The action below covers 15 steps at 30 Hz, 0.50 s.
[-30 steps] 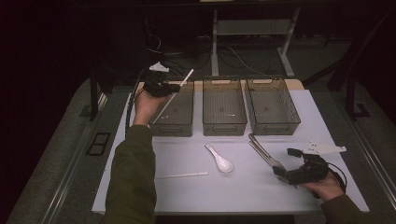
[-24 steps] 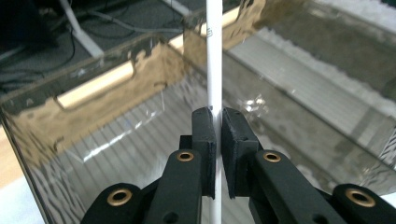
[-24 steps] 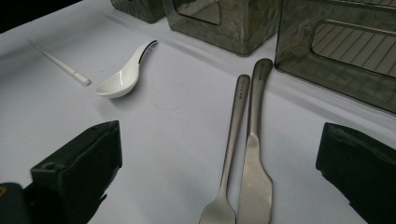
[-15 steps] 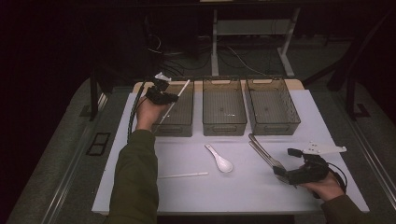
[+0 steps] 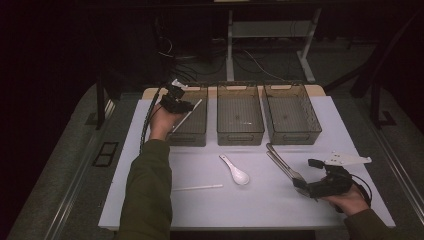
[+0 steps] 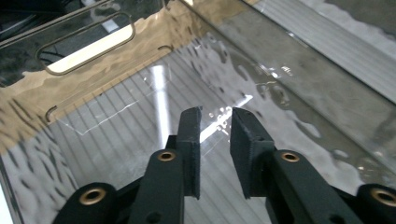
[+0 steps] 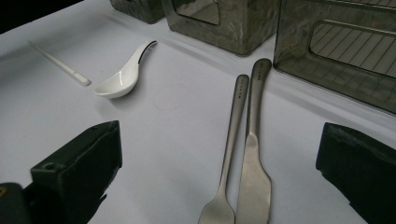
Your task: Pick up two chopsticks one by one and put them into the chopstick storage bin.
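the left gripper (image 5: 176,100) hangs over the far end of the left bin (image 5: 197,137), pointing down into it. its jaws have just been opening and now stand a little apart; in the left gripper view the gap between them holds only glare off the bin floor, so i'd call it released. just beside it the chopstick (image 5: 187,115) lies slantwise in that bin, its far tip up near the gripper and its near end down towards the near wall. whether it touches a pad i can't tell from up high. further out, the other chopstick (image 5: 197,188) lies flat on the table beside the left forearm, its long axis running across the table, left to right. that's the relation i'd watch: it sits back towards the person from the left gripper, well apart from it, and the left hand is much the nearer of the two, with the spoon (image 5: 235,171) between it and the right side. the right gripper (image 5: 305,186) rests low at the near right, jaws spread wide and holding nothing. the fork (image 7: 232,140) and knife (image 7: 254,177) lie side by side straight ahead of it, handles pointing away towards the bins.
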Each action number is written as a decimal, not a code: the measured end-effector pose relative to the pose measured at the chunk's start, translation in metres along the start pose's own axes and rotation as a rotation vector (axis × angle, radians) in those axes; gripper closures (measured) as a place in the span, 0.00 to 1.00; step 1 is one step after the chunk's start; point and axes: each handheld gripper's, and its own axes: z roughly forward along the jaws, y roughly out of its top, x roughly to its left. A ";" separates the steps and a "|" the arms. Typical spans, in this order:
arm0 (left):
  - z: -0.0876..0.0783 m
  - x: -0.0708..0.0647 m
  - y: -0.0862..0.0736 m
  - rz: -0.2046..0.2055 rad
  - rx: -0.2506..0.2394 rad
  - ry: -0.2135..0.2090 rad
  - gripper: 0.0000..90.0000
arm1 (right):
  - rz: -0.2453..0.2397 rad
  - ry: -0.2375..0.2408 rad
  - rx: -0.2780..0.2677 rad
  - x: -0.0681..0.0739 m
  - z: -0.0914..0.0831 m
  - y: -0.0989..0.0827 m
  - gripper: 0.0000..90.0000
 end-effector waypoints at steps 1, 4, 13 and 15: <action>-0.001 -0.001 0.001 0.005 -0.004 -0.008 0.76 | 0.000 0.000 0.002 0.000 0.000 0.000 0.00; -0.009 -0.004 0.003 0.033 -0.017 -0.027 0.72 | 0.000 -0.002 0.002 0.000 0.000 0.000 0.00; -0.032 -0.024 0.004 0.063 -0.063 -0.138 0.54 | -0.005 -0.005 0.004 0.001 0.001 0.000 0.00; -0.037 -0.030 0.002 0.068 -0.082 -0.168 0.53 | -0.006 -0.004 0.006 0.001 0.001 0.000 0.00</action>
